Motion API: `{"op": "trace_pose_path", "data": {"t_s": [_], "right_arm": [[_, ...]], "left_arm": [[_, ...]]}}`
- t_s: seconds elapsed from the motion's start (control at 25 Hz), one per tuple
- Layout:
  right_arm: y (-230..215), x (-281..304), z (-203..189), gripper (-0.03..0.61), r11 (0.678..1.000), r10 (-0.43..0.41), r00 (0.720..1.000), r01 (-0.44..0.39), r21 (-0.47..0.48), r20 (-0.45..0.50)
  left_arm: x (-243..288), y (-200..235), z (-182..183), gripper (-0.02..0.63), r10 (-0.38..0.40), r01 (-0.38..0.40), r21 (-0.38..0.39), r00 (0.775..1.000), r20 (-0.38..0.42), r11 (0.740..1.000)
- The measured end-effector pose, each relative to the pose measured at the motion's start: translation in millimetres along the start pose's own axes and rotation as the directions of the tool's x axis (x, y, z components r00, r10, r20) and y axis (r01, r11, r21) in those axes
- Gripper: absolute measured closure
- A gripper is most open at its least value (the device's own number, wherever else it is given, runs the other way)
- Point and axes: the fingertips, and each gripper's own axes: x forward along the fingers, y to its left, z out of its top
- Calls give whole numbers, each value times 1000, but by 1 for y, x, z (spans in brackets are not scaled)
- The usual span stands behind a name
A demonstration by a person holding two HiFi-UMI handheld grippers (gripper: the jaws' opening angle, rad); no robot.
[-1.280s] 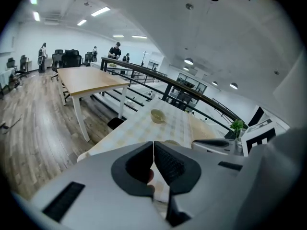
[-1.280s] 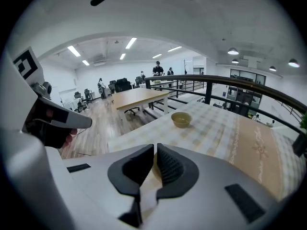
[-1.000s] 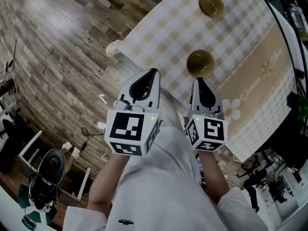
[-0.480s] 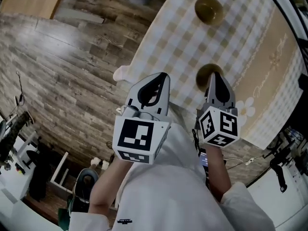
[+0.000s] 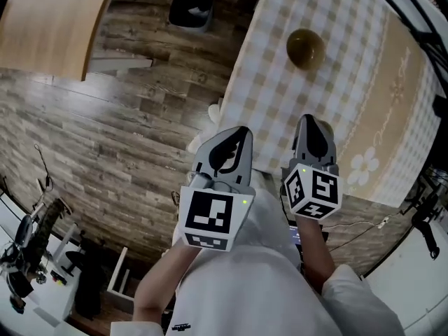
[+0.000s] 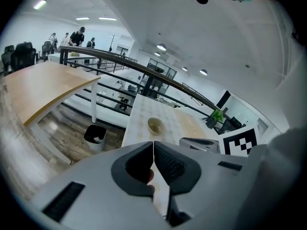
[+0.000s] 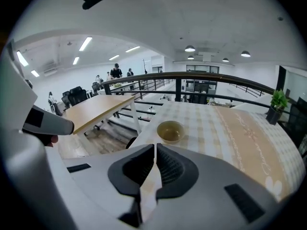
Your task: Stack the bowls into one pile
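An olive-green bowl [image 5: 305, 47] stands on the checked tablecloth [image 5: 364, 82], well ahead of both grippers. It also shows in the left gripper view as the bowl [image 6: 155, 126] and in the right gripper view as the bowl [image 7: 170, 131]. My left gripper [image 5: 241, 133] is shut and empty, held over the table's near edge. My right gripper [image 5: 312, 122] is shut and empty too, over the cloth beside it. I see no second bowl; the right gripper covers the spot just in front of it.
A light wooden table [image 5: 56, 19] stands at the far left over the plank floor, with a black bin [image 5: 190, 9] between it and the checked table. A beige runner with a flower print [image 5: 366, 165] crosses the cloth on the right. Cables and equipment lie at the bottom left.
The head view swung left. The nearer bowl, in view before, has slipped out of sight behind the right gripper. Both grippers stay shut, side by side.
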Motion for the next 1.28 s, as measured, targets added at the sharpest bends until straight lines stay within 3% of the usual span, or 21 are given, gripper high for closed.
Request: {"op": "trace_pose_path", "data": {"t_s": [0.24,0.36,0.56,0.88,1.16,1.28], "right_arm": [[20,19,16,541,999,-31,999,30,-9,-15],[25,26,18,541,995,-55,996,49,-88,-67],[32,39,29,541,975,-94,995,83,-205,-44],[25,66,18,541,978,-70,994,52,-200,-81],[13,94,18,536,933,-22,994,-20,-359,-111],[8,104,16,468,879,-27,992,-35,-475,-122]], "left_arm": [[3,19,18,591,-32,33,20,999,-20,999],[6,19,27,591,-61,62,45,998,-24,997],[19,21,28,591,-118,121,79,992,-45,990],[42,26,13,591,-145,156,100,984,-102,983],[75,27,11,591,-157,169,89,979,-127,982],[86,27,11,591,-162,174,88,978,-132,981]]}}
